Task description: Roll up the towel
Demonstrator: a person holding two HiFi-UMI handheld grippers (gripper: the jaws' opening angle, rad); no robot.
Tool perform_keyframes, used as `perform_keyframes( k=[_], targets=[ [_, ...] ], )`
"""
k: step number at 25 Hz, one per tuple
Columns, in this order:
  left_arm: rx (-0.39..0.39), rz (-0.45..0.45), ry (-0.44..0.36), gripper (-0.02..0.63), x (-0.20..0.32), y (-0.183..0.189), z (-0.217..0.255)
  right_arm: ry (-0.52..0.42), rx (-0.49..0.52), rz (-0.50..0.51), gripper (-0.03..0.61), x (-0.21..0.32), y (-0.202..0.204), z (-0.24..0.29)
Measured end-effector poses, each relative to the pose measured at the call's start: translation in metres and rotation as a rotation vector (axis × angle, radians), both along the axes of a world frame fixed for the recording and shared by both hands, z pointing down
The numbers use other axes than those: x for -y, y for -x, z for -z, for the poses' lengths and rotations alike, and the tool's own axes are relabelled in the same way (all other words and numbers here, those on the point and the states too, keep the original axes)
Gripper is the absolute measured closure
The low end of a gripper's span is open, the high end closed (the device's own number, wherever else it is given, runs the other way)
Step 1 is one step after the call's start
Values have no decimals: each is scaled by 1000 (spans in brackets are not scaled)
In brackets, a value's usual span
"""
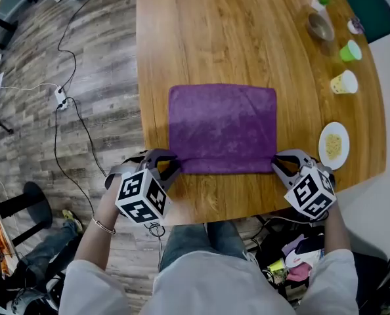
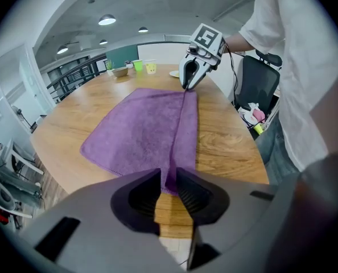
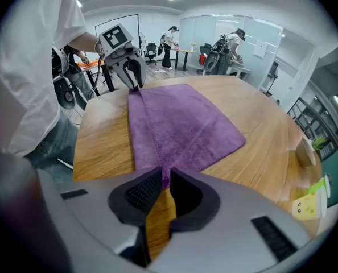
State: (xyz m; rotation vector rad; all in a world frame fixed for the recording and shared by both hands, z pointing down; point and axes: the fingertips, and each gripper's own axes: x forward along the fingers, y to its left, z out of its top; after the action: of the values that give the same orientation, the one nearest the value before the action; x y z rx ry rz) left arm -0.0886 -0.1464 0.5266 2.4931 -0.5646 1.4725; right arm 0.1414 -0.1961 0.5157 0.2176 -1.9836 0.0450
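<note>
towel [image 1: 222, 128] between left tool [image 1: 171, 166], right tool [image 1: 278, 165]

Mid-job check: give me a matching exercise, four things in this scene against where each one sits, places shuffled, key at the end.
Things
1. left tongs
2. right tongs
3. plate
4. green cup

Places
a. far right of the table, beyond the yellow cup
b. on the towel at its near right corner
c. right of the towel, close to the table's edge
d. on the towel at its near left corner

Pairs: 1-d, 2-b, 3-c, 4-a
</note>
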Motion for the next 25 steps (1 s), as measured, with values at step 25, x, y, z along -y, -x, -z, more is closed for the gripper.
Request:
perform_keyframes(
  k=[25],
  targets=[
    [108,-81,-69,535,-36,-10,-10,-57,-60,123,517,-43,-6,-13]
  ],
)
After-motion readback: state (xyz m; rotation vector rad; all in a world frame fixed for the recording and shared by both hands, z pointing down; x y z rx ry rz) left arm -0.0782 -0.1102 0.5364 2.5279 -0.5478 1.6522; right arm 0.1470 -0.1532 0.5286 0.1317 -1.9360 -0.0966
